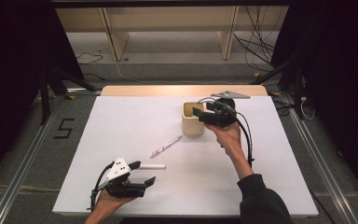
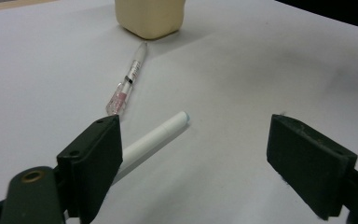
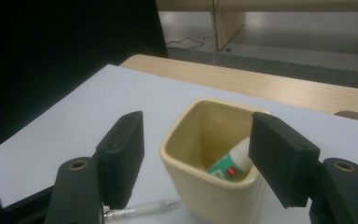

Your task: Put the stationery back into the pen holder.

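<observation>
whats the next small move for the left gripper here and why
Probably ease the left gripper forward and a little toward the white stick, then close. Its fingers stand open and empty, with the stick lying on the table beside one of them rather than between them. The cup already holds a green-labelled item, and the right gripper hangs open over it.

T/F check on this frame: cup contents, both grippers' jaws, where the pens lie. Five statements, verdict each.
1. The cream cup holds a green-and-white item. True.
2. The right gripper grips the cup. False: its jaws stand open above the cup, touching nothing.
3. The white pen lies on the table. True.
4. The left gripper is shut on the white pen. False: its jaws are open, the pen beside one jaw.
5. The clear pen stands in the cup. False: it lies on the table.
</observation>
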Demonstrator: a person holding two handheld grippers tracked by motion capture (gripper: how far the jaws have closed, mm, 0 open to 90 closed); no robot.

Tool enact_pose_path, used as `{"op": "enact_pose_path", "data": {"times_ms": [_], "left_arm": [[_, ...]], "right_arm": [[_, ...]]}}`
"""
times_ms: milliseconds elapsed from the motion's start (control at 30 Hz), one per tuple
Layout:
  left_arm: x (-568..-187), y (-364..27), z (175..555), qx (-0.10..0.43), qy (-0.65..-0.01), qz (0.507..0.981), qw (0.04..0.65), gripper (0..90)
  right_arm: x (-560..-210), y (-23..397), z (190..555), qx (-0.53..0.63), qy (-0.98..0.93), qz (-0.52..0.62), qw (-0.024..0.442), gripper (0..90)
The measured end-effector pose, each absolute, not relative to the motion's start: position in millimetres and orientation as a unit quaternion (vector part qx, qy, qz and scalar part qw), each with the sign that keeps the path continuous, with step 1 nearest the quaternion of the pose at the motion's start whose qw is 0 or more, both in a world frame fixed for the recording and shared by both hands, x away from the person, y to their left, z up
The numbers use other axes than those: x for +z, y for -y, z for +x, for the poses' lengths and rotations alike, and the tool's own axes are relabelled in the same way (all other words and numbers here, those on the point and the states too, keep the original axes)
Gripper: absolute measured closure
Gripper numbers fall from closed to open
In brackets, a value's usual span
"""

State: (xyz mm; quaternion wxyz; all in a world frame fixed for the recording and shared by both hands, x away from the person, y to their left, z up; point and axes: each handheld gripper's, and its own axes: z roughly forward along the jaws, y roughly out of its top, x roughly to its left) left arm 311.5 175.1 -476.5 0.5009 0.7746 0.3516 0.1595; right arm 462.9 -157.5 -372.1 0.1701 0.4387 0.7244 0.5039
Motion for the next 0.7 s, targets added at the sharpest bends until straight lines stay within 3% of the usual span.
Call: {"op": "enact_pose_path", "data": {"times_ms": [700], "left_arm": [[-453.9,-178.9,340.7,0.155,-0.362,0.799,0.455,18.0]], "right_arm": [[-398.5,197.3,401.6,0.527,-0.734,0.406,0.136,31.8]]}}
